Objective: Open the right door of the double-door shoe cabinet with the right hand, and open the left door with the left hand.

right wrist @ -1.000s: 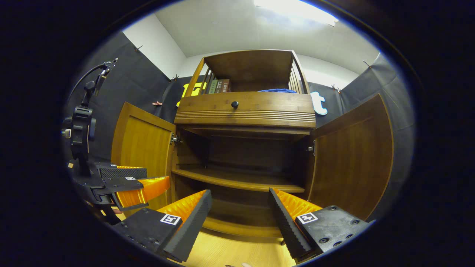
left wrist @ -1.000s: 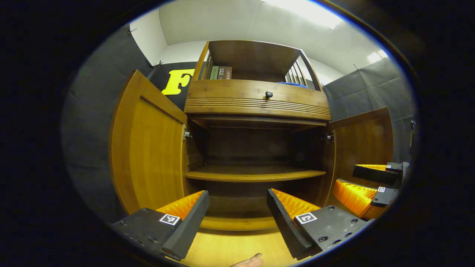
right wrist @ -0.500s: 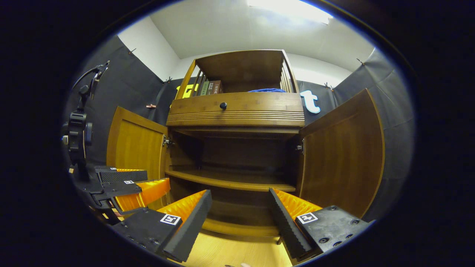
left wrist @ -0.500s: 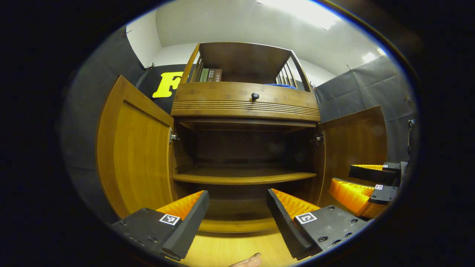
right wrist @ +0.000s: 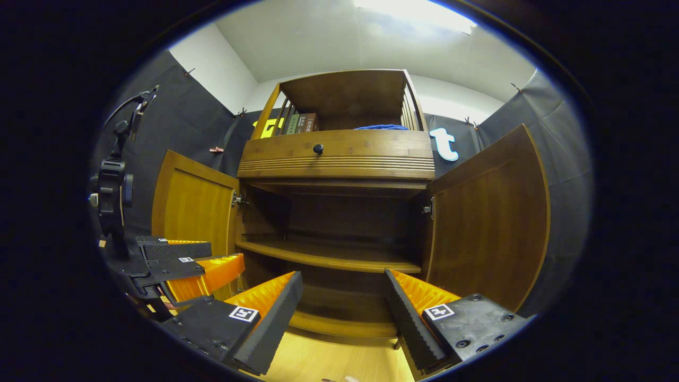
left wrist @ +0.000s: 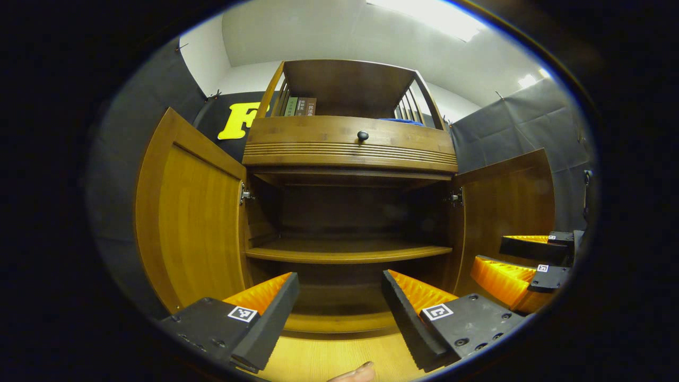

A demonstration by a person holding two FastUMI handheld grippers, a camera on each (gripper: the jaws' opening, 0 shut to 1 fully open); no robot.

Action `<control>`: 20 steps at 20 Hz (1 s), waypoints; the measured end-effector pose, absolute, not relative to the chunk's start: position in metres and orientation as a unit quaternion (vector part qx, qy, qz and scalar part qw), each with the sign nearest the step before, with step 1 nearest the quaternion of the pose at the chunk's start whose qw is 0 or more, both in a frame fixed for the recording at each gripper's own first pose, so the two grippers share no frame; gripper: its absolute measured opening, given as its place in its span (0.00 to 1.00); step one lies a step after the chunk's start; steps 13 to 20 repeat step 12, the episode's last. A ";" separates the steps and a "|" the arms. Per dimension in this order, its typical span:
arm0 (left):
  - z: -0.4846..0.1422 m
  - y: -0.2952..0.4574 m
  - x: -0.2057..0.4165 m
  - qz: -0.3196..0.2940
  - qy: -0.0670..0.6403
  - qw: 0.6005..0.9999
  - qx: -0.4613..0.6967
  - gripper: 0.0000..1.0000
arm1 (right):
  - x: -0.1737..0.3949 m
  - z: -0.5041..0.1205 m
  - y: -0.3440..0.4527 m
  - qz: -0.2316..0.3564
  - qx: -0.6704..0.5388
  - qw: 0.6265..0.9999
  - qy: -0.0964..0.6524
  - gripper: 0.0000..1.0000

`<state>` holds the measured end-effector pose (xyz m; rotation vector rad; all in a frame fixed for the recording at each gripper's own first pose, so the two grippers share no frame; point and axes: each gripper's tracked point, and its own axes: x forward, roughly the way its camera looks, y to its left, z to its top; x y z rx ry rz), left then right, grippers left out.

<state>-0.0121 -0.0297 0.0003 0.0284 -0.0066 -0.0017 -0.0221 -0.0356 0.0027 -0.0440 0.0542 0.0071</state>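
Doors first: both of them stand wide open on the shoe cabinet (left wrist: 350, 159), the left door (left wrist: 191, 217) swung out to one side and the right door (right wrist: 485, 223) to the other, so I judge the task done or all but done. They look like stiff wooden panels on metal hinges, light enough to swing freely but rigid, so nothing would flex under my tools. I see no knob on the inner faces turned toward me; if either door needed more travel, I would take it by the free outer edge, away from the hinges, where a small push gives the most swing.

My left tool (left wrist: 339, 313) hangs in front of the lower compartment, its fingers spread apart and holding nothing. My right tool (right wrist: 342, 313) is the same: spread wide, empty, aimed at the opening between the doors, and it shows in the left gripper view beside the right door.

Count: two doors, two tools, one inner shelf (left wrist: 345, 252), one drawer with one dark knob (left wrist: 363, 136), and up top a few books (left wrist: 298, 106) and a blue cloth (right wrist: 381, 127).
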 end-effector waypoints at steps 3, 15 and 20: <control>0.001 -0.031 -0.013 -0.001 -0.005 1.000 0.016 0.97 | -0.022 0.002 -0.035 0.004 -0.023 0.999 0.028 0.97; 0.002 -0.030 -0.014 -0.006 -0.009 1.000 0.015 0.97 | -0.022 0.001 -0.031 0.007 -0.024 0.999 0.029 0.95; 0.002 -0.030 -0.014 -0.006 -0.009 1.000 0.015 0.97 | -0.022 0.001 -0.031 0.007 -0.024 0.999 0.029 0.95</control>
